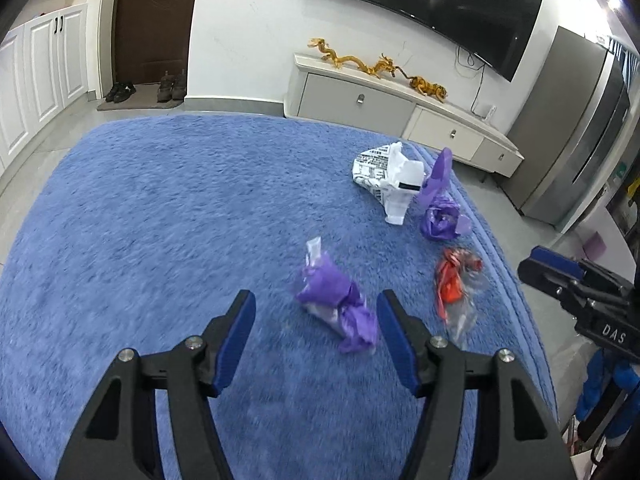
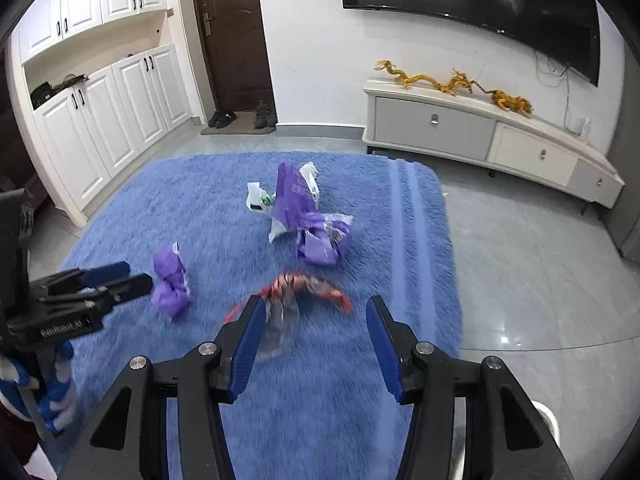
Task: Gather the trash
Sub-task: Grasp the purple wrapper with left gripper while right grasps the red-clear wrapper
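Observation:
Several pieces of trash lie on a blue rug (image 1: pixel 160 220). A crumpled purple wrapper (image 1: pixel 338 304) lies just ahead of my left gripper (image 1: pixel 316 308), which is open and empty; the wrapper also shows in the right wrist view (image 2: pixel 171 284). A red and clear wrapper (image 2: pixel 296 296) lies just ahead of my right gripper (image 2: pixel 316 316), open and empty; it shows in the left wrist view (image 1: pixel 456 284). Farther off lie a purple bag (image 2: pixel 316 232) and white printed paper (image 1: pixel 384 176).
The rug (image 2: pixel 360 360) ends at grey tile floor (image 2: pixel 540 280) on the right. A low white TV cabinet (image 2: pixel 480 136) with gold dragon figures stands against the far wall under a TV. White cupboards (image 2: pixel 100 120) and a door with shoes are at the left.

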